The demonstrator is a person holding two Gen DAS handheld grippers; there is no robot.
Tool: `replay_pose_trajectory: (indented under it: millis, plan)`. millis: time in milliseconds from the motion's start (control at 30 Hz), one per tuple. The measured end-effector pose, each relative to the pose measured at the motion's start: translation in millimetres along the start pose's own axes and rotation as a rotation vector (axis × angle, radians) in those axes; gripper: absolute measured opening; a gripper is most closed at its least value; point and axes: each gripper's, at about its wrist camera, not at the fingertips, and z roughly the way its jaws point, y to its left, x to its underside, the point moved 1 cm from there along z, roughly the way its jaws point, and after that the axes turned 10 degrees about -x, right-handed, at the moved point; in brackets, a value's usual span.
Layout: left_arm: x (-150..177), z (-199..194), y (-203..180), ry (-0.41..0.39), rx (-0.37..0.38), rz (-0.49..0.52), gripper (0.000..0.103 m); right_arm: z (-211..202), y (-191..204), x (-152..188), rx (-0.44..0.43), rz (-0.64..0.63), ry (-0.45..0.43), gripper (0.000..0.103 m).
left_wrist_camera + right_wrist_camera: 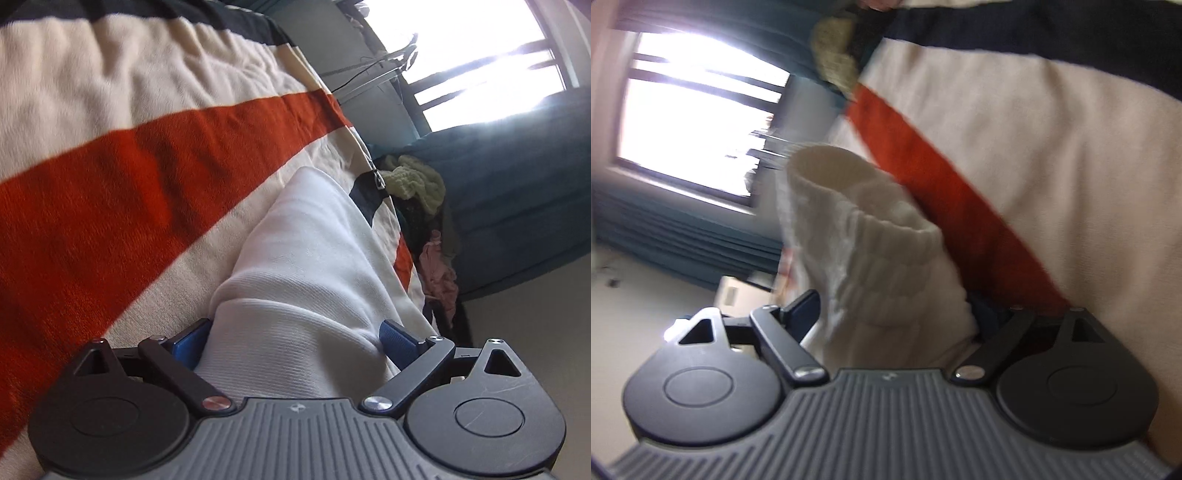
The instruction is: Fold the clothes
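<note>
A white ribbed garment lies on a striped cream, red and navy blanket. My left gripper has its blue fingers on both sides of the white cloth and is shut on it. In the right wrist view the same kind of white ribbed cloth, with a cuff-like rolled edge, runs up from my right gripper. The right gripper is shut on it; its right finger is mostly hidden by the cloth. The view is blurred.
A heap of clothes, pale green and pink, lies at the blanket's far edge. A teal couch or bed cover stands beyond, under a bright window. The window also shows in the right wrist view.
</note>
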Motion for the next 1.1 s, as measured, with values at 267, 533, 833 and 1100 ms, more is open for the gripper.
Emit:
replay_pose_trajectory:
  millis: [267, 533, 833, 1100]
  plan:
    - [-2.4, 9.8, 7.3, 0.012, -0.001, -0.034, 0.088, 18.5, -7.6, 9.1, 0.134, -0.044, 0.081, 0.085]
    - [-3.7, 6.5, 1.1, 0.002, -0.038, -0.015, 0.070, 3.8, 13.9, 16.3, 0.146, -0.091, 0.019, 0.052]
    - [0.5, -23.3, -20.4, 0.055, 0.106, -0.044, 0.042, -53.0, 69.4, 19.5, 0.101, -0.168, -0.060, 0.039]
    - [39.4, -13.6, -139.6, 0.228, 0.193, 0.059, 0.041, -143.8, 105.4, -42.6, 0.114, -0.185, -0.187, 0.039]
